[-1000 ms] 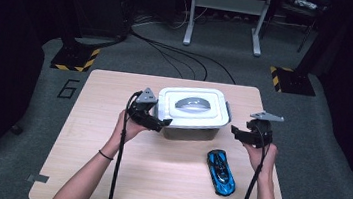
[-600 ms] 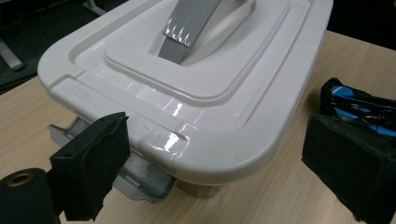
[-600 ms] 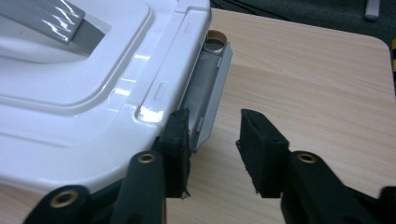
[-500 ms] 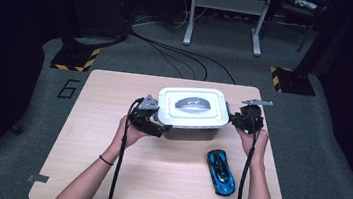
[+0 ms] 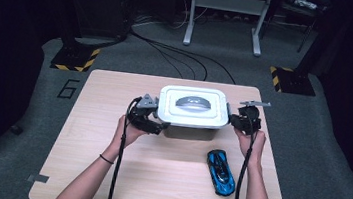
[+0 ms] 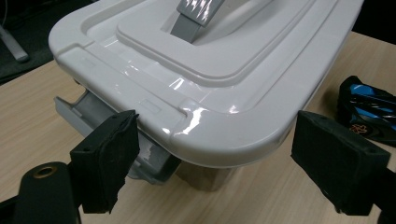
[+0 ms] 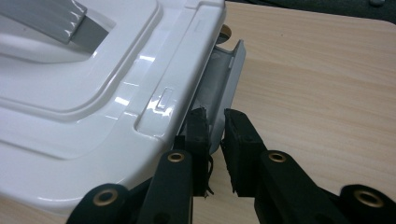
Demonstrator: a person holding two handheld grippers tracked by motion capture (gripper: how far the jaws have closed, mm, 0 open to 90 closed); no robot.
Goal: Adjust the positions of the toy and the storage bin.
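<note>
A white lidded box (image 5: pixel 194 106) with a grey handle stands mid-table. My left gripper (image 5: pixel 155 125) is open at the box's near-left corner. In the left gripper view its jaws (image 6: pixel 224 156) stand wide on either side of the lid's rounded corner (image 6: pixel 219 126), and a grey side latch (image 6: pixel 88 114) hangs beside the left pad. My right gripper (image 5: pixel 236 120) is at the box's right side. In the right gripper view it (image 7: pixel 217 128) is shut on the edge of the grey latch flap (image 7: pixel 226 79), which tilts out from the lid (image 7: pixel 93 93).
A blue toy car (image 5: pixel 220 171) lies near the front right of the wooden table (image 5: pixel 106 172), and shows again as the car (image 6: pixel 369 109) at the right edge of the left gripper view. Cables, a stand and hazard-striped feet sit on the dark floor beyond the table.
My right gripper moved left from beside the box to its right side and closed on the latch. My left gripper shifted slightly down along the box's left corner.
</note>
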